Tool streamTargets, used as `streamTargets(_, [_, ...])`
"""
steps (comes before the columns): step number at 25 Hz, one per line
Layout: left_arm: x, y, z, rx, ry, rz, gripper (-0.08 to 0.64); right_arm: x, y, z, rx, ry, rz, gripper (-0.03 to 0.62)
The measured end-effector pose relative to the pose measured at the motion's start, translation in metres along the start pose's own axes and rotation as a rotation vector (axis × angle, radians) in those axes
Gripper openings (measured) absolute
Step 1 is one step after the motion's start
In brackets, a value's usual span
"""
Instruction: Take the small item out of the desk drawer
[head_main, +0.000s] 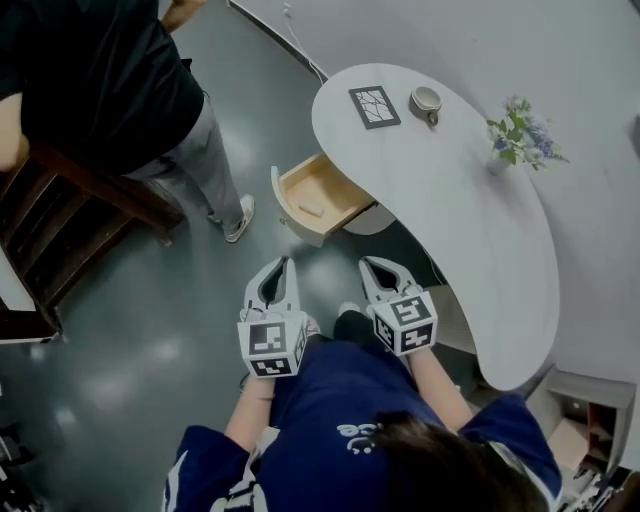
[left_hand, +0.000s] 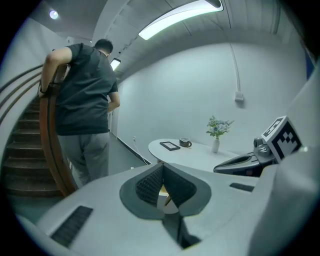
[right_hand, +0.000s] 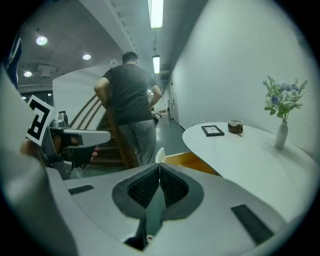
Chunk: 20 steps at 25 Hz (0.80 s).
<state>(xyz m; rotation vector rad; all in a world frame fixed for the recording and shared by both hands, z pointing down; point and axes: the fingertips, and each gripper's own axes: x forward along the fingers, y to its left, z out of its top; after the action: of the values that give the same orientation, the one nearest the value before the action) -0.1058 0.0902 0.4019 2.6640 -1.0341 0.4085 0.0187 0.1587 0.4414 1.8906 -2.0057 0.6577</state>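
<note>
The desk drawer (head_main: 325, 184) stands pulled out from under the white curved desk (head_main: 470, 230), its light wood inside showing. A small pale item (head_main: 311, 209) lies on the drawer's floor. My left gripper (head_main: 285, 262) hangs over the floor just short of the drawer, jaws together and empty. My right gripper (head_main: 368, 262) is level with it, close to the desk's edge, also shut on nothing. In the right gripper view the drawer (right_hand: 192, 162) shows just beyond the closed right gripper (right_hand: 159, 165). The left gripper (left_hand: 161, 165) points toward the desk (left_hand: 200, 152).
A person in a dark shirt (head_main: 100, 80) and grey trousers stands left of the drawer beside a wooden stair rail (head_main: 90, 215). On the desk are a framed picture (head_main: 374, 107), a cup (head_main: 427, 100) and a vase of flowers (head_main: 515, 135).
</note>
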Motion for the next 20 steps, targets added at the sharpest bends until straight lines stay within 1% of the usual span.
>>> streamTargets(3, [0.008, 0.008, -0.002, -0.013, 0.013, 0.015, 0.003, 0.014, -0.007, 0.005, 0.0, 0.003, 0.0, 0.008])
streamTargets(5, [0.017, 0.014, -0.003, -0.024, 0.018, 0.032, 0.003, 0.027, -0.013, 0.01, -0.006, 0.008, 0.016, 0.008])
streamTargets(9, [0.043, 0.028, -0.003, -0.047, 0.03, 0.085, 0.003, 0.064, -0.028, 0.023, -0.029, 0.029, 0.072, 0.009])
streamTargets(13, [0.077, 0.042, 0.005, -0.068, 0.048, 0.138, 0.003, 0.101, -0.046, 0.039, -0.023, 0.045, 0.113, 0.008])
streamTargets(20, [0.132, 0.055, 0.023, -0.079, 0.075, 0.213, 0.003, 0.157, -0.06, 0.06, -0.065, 0.102, 0.24, 0.008])
